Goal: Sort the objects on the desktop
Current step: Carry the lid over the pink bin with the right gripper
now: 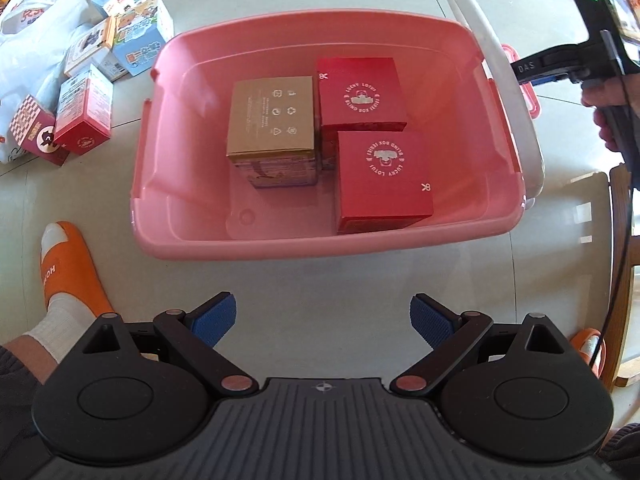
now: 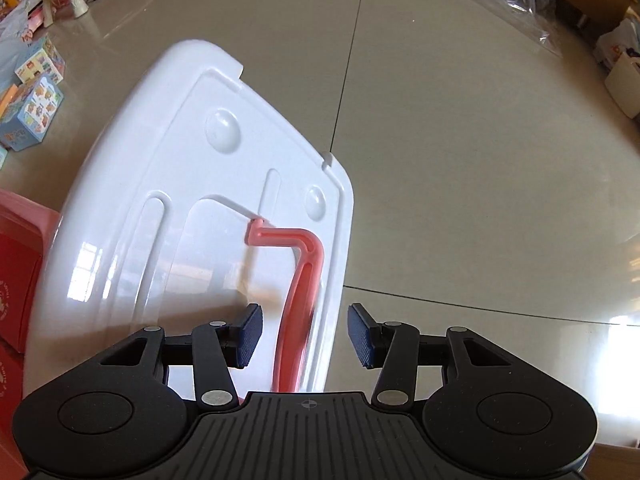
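A pink storage bin (image 1: 184, 236) stands on the tiled floor and holds a gold box (image 1: 272, 120) and two red boxes, one at the back (image 1: 360, 92) and one nearer (image 1: 384, 180). My left gripper (image 1: 323, 320) is open and empty, hovering in front of the bin. The white lid (image 1: 504, 76) leans at the bin's right side. In the right wrist view the lid (image 2: 140, 208) fills the left, with its pink handle (image 2: 300, 280). My right gripper (image 2: 305, 336) is open, its fingers (image 2: 250, 334) either side of the handle and lid edge, not closed on it.
Several small colourful boxes (image 1: 84, 108) and a white plastic bag (image 1: 36, 32) lie on the floor left of the bin. A foot in an orange slipper (image 1: 68, 264) is at the near left. A wooden chair (image 1: 624, 264) stands at the right. A clear bag (image 2: 516, 4) lies far off.
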Motion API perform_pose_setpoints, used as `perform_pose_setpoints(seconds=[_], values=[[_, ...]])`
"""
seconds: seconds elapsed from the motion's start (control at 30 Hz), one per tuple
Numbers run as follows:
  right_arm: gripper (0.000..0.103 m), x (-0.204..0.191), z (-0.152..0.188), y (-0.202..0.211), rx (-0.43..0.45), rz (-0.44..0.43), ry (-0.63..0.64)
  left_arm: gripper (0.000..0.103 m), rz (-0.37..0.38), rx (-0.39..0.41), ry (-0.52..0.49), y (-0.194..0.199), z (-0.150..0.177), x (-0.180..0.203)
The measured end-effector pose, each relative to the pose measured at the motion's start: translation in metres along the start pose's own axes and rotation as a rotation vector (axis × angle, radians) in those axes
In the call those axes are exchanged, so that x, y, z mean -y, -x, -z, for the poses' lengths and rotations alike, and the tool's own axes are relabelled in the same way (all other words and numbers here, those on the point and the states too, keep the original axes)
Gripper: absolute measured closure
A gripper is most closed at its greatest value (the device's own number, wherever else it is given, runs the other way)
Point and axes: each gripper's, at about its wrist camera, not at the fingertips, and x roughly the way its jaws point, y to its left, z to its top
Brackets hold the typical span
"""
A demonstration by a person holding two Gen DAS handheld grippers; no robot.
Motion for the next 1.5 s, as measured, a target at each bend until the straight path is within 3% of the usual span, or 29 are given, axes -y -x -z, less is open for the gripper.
perform_pose_setpoints(seconds=[0.07, 0.27, 0.5, 0.87, 1.2, 1.5], values=[[0.087, -0.002, 0.001, -0.005, -0.004, -0.001, 0.007, 0.007, 0.002, -0.005, -0.004, -0.001, 0.000, 0.001], [0.089, -0.009, 0.004, 0.000, 0.018, 0.008, 0.060, 0.007, 0.000, -0.009, 0.013, 0.000, 0.003, -0.004], [0.097, -0.018, 0.020, 0.022, 0.043, -0.070, 0.135, 0.007, 0.003, 0.013, 0.018, 0.009, 0.004, -0.005], [0.098, -0.026, 0.043, 0.068, 0.051, -0.097, 0.220, 0.007, 0.002, 0.043, 0.006, 0.022, 0.010, -0.001], [0.098, -0.026, 0.041, 0.124, 0.150, -0.140, 0.259, 0.007, 0.005, 0.083, -0.004, 0.039, 0.013, 0.002], [0.098, -0.082, 0.024, 0.156, 0.216, -0.198, 0.404, 0.007, 0.002, 0.109, 0.019, 0.052, 0.018, -0.016]])
